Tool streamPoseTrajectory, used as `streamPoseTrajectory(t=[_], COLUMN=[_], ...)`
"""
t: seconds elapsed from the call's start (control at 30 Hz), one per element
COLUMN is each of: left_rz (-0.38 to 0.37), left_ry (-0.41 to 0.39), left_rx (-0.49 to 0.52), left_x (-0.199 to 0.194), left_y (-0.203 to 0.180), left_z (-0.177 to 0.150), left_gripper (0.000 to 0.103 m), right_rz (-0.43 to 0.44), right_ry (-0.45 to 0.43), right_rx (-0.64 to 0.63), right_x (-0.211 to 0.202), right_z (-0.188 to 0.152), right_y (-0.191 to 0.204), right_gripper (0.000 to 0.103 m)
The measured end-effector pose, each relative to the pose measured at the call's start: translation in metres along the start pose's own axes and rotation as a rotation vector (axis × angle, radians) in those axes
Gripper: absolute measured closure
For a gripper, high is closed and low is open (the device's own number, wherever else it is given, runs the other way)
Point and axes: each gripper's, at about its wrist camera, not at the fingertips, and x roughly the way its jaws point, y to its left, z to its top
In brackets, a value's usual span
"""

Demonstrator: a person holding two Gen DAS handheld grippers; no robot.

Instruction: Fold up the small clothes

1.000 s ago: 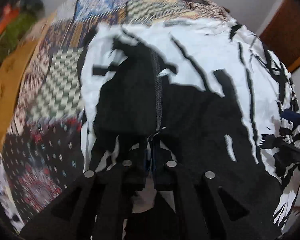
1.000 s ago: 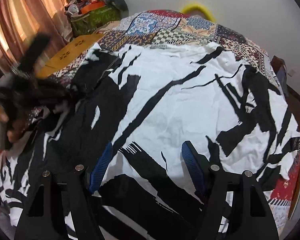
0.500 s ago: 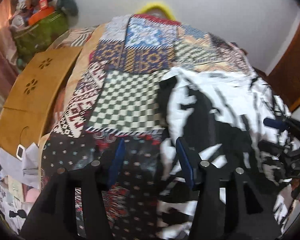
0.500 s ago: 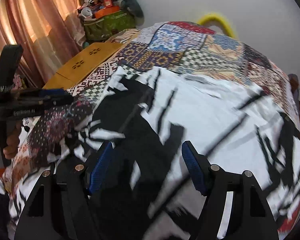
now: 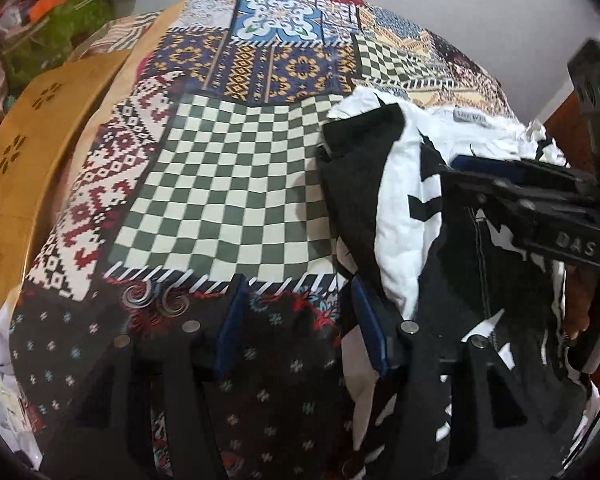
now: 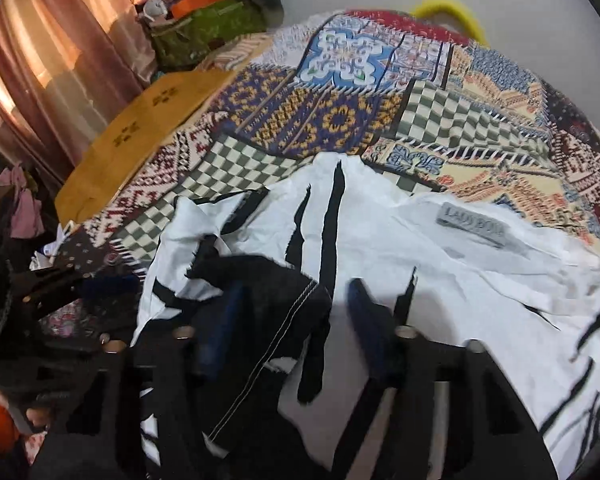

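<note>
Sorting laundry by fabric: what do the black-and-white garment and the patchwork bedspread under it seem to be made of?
Black-and-white garment: looks like thin woven cotton or a blend, matte, finely creased, with white topstitching on a black hem. Patchwork bedspread: seemingly printed woven cloth, matte, lying in soft ripples. Fibre content can't be confirmed by sight.

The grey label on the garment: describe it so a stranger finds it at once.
Start at the patchwork bedspread, then the black-and-white garment lying on it. Near its far edge sits the grey label, a small lettered rectangle, the only grey patch on plain white cloth.
</note>
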Motion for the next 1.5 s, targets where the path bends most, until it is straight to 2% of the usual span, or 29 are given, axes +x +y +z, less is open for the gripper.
streamPoseTrajectory(t=[0.03,0.07,0.1,0.2,0.3,0.5,0.67,0.77,0.83,0.9,1.0,1.13,1.17,1.3,1.47,1.5], left_rz=[0.009,0.013,0.016,0.019,0.055,0.127,0.174,0.180,0.148,0.097,0.031,0.014,0.027,0.119,0.278,0.271], left_ry=[-0.004,-0.009,-0.013,-0.014,-0.022,-0.032,-0.020,-0.033,-0.065,-0.089,-0.099,-0.065,-0.055,0.016,0.034,0.045], left_rx=[0.011,0.013,0.011,-0.004,0.007,0.034,0.020,0.000,-0.021,-0.035,-0.036,-0.043,-0.048,-0.068,-0.089,-0.103], left_x=[0.002,0.002,0.002,0.002,0.001,0.002,0.002,-0.008,-0.019,-0.027,-0.025,0.001,0.010,0.047,0.056,0.053], left_y=[-0.002,-0.003,-0.003,-0.001,-0.004,-0.008,-0.003,0.002,0.005,0.004,-0.006,-0.020,-0.021,-0.014,0.002,0.007], left_z=[0.000,-0.001,-0.001,-0.002,-0.006,-0.014,-0.013,-0.009,-0.002,0.007,0.024,0.042,0.045,0.058,0.061,0.060], left_gripper=[0.050,0.050,0.050,0.050,0.050,0.050,0.051,0.054,0.054,0.054,0.053,0.053,0.053,0.052,0.056,0.056], right_rz=[-0.005,-0.003,0.015,-0.008,-0.048,-0.214,-0.265,-0.244,-0.193,-0.147,-0.102,-0.102,-0.101,-0.074,-0.083,-0.085], right_ry=[-0.011,-0.014,-0.002,-0.011,-0.036,-0.052,-0.036,-0.093,-0.132,-0.157,-0.135,-0.061,-0.042,-0.056,-0.060,-0.064], right_rx=[-0.014,-0.025,-0.025,-0.076,-0.096,-0.134,-0.130,-0.101,-0.096,-0.103,-0.122,-0.146,-0.144,-0.149,-0.147,-0.144], right_x=[0.000,0.001,0.002,0.001,-0.011,-0.031,-0.040,-0.056,-0.066,-0.069,-0.056,-0.026,-0.020,-0.022,-0.033,-0.036], right_z=[-0.001,-0.001,-0.003,-0.010,-0.019,-0.030,-0.035,-0.032,-0.030,-0.028,-0.028,-0.037,-0.039,-0.044,-0.053,-0.056], right_y=[0.002,0.004,0.005,0.012,0.012,-0.006,-0.012,-0.008,-0.003,0.004,0.012,0.012,0.008,-0.001,-0.006,-0.008], right_gripper=[0.072,0.092,0.097,0.099,0.099,0.100,0.100,0.093,0.085,0.072,0.072,0.072,0.072,0.072,0.072,0.072])
